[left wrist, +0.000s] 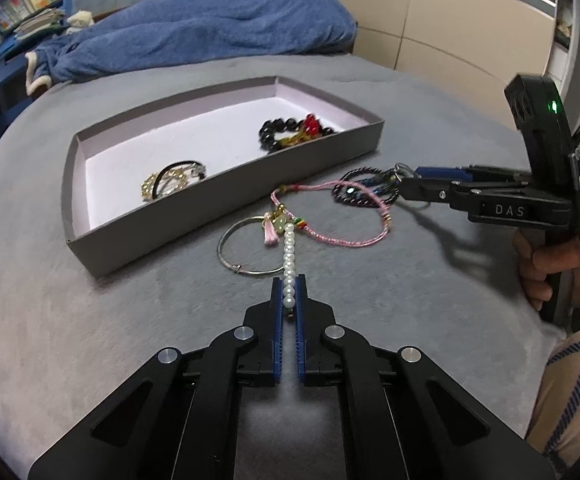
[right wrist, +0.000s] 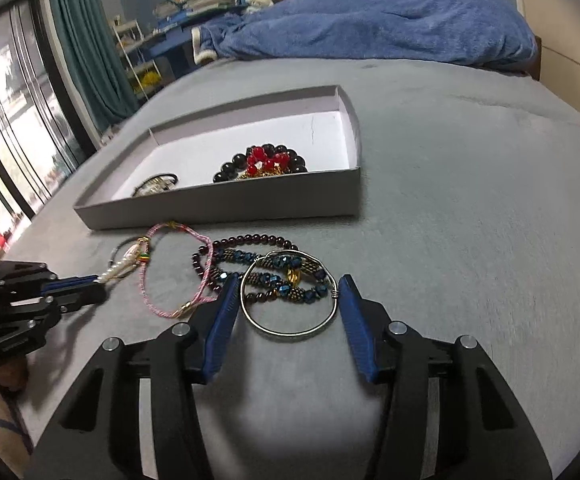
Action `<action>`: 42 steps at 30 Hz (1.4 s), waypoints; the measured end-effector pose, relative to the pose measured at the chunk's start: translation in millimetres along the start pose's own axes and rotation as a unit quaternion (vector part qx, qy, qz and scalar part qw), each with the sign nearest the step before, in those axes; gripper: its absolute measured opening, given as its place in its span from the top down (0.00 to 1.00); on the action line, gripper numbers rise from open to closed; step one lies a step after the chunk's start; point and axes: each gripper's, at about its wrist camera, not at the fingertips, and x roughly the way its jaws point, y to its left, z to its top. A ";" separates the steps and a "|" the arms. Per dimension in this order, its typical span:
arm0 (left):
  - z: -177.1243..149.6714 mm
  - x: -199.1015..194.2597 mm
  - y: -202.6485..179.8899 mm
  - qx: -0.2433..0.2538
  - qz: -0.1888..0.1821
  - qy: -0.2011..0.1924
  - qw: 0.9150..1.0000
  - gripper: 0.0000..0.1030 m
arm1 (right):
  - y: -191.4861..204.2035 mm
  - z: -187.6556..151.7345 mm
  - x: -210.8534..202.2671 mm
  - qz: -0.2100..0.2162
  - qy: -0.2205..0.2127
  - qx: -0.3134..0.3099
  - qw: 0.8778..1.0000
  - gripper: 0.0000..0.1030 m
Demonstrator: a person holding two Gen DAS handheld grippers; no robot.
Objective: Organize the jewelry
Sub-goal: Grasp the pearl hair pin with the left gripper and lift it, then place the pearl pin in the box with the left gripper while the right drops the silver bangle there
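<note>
Left gripper (left wrist: pixel 289 286) clamps pearl bracelet (left wrist: pixel 289 256) | tray (left wrist: pixel 226 204) wall just beyond

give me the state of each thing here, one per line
left gripper: shut on pearl bracelet
pearl bracelet: on the bed, one end pinched
right gripper: jaws either side of silver bangle, contact unclear
silver bangle: flat, overlapping blue bead bracelet
blue bead bracelet: outside box
pink cord bracelet: outside box
box: open, no lid
black bead bracelet: in box
</note>
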 end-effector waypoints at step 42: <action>60.1 16.7 88.5 -0.128 0.063 -0.089 0.986 0.94 | 35.7 100.7 61.7 0.009 -0.017 -0.052 0.998 0.51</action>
